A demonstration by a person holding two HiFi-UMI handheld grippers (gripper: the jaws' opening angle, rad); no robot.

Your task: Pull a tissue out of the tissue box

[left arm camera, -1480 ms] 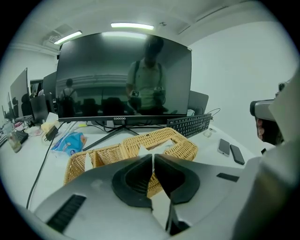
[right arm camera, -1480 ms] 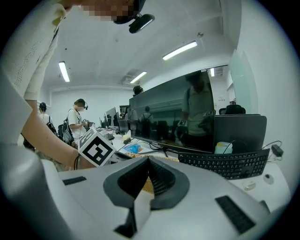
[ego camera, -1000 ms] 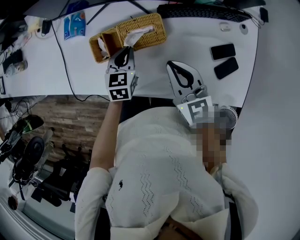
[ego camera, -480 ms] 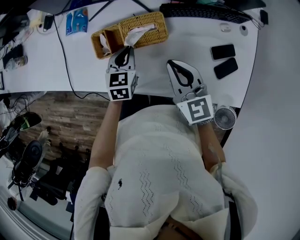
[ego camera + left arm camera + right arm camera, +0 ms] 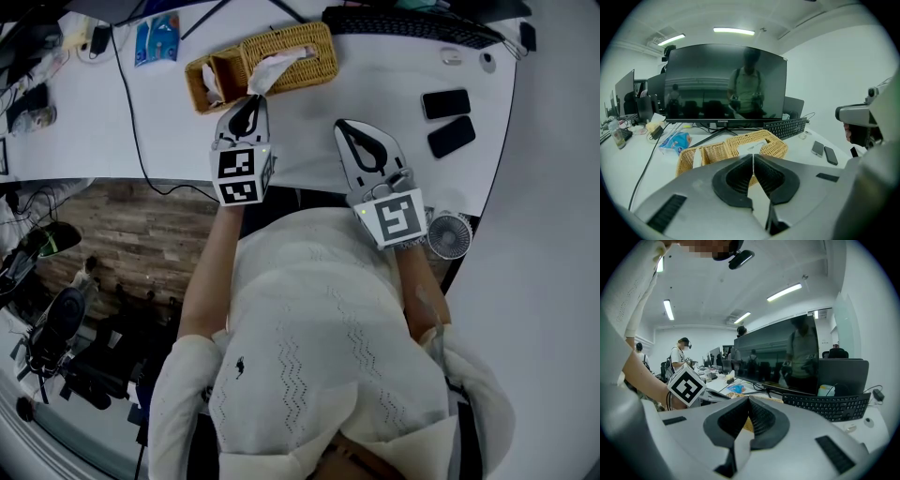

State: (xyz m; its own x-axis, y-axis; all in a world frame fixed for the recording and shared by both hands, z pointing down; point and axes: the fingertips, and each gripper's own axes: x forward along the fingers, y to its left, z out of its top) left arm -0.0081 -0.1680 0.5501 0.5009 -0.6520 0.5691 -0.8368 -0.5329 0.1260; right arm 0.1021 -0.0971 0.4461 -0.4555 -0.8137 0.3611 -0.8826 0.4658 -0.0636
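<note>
item: tissue box (image 5: 305, 49), woven wicker, oblong, on the white desk (image 5: 309, 117) near its far edge, in front of the monitor (image 5: 724, 82).
long axis: runs across the desk, the right end tipped slightly toward the far side in the head view.
contents: a white tissue (image 5: 272, 70) stands out of the slot in the top.

item: wicker side section (image 5: 208, 84), joined to the box's left end and divided into small open compartments.
contents: a white thing (image 5: 214, 86) stands upright in one compartment; what it is cannot be told. the compartment next to it looks bare in the left gripper view.

item: tissue, as above.
place: rooted in the slot and drawn out over the box's near edge.
long axis: slants from the slot down-left in the head view, with the free end pointing at the person and meeting the tips of the left gripper (image 5: 251, 97).

item: left gripper.
state: jaws pressed together, with a thin white edge of the tissue pinched at the tips.
place: just in front of the box, angled downward.

item: right gripper (image 5: 343, 127).
state: jaws closed tip to tip with nothing between them.
place: over bare desk to the right of the left gripper, apart from the box.

other stock: keyboard (image 5: 412, 23) along the far edge; two dark phones (image 5: 445, 101) side by side to the right; blue packet (image 5: 155, 42) to the far left.
</note>
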